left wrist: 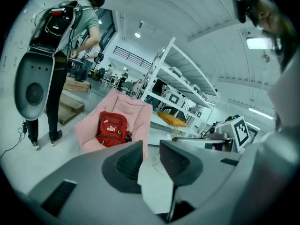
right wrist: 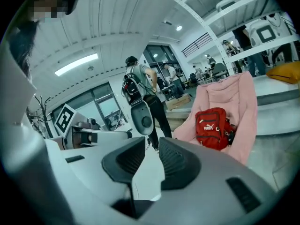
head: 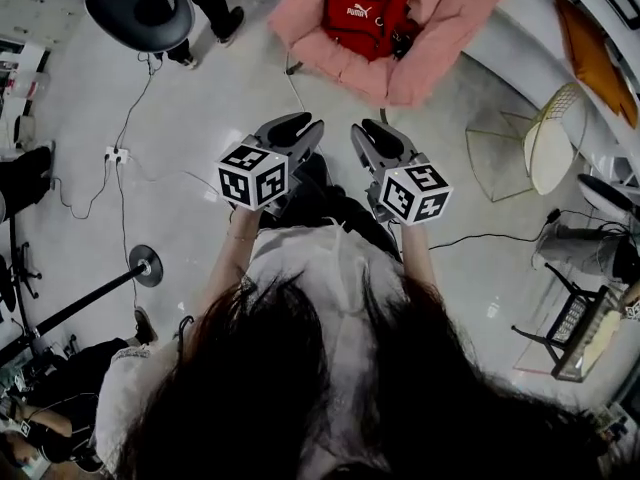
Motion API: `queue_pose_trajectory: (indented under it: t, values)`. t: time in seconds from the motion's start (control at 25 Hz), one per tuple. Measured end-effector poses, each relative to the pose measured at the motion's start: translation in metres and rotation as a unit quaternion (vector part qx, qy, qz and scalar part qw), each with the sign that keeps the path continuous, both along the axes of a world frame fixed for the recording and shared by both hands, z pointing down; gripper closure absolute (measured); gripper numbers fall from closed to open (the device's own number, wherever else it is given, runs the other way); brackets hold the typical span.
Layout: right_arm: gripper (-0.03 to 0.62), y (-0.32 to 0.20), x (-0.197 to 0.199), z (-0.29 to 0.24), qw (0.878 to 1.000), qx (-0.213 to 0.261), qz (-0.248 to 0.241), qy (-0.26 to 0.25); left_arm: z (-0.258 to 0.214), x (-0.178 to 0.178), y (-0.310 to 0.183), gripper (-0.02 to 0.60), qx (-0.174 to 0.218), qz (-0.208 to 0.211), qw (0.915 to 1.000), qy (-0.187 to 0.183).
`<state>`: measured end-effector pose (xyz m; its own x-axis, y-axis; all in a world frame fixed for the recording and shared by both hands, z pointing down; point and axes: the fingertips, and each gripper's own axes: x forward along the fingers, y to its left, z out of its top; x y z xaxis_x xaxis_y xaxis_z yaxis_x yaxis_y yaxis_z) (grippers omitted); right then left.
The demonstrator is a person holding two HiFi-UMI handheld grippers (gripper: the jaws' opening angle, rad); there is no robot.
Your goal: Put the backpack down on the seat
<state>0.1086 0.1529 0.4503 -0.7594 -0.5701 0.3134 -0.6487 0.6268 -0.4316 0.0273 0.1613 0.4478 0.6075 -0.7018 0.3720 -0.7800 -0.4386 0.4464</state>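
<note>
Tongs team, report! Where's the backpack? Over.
Left tongs and right tongs empty, slightly apart. Backpack sitting on pink chair. Nothing blocking the way.

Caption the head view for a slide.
Red Puma backpack sits on the pink seat; left claw and right claw hover empty, well short.

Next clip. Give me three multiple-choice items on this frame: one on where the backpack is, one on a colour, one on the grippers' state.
1. Where is the backpack?
A. on a shelf
B. on the pink chair
C. on the floor

2. What colour is the backpack?
A. red
B. blue
C. grey

3. What do the left gripper and the right gripper hold?
A. a strap each
B. nothing
C. a cable

Key: 1 B, it rests on the chair's seat; 2 A, red in all three views; 3 B, only floor shows between each gripper's parted jaws.
</note>
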Motion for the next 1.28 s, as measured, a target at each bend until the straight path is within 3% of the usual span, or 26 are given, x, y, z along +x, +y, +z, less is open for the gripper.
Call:
queue_pose_trajectory:
  t: [0.52, 1.28]
  values:
    - [0.494, 0.025, -0.024, -0.005, 0.997, 0.017, -0.075, 0.015, -0.001, -0.012, 0.030, 0.460, -0.002, -0.045, 0.9990, -0.003]
    - [0.496, 0.017, -0.025, -0.008, 0.998, 0.020, -0.064, 0.020, -0.014, -0.033, 0.015, 0.460, 0.019, -0.054, 0.9981, -0.022]
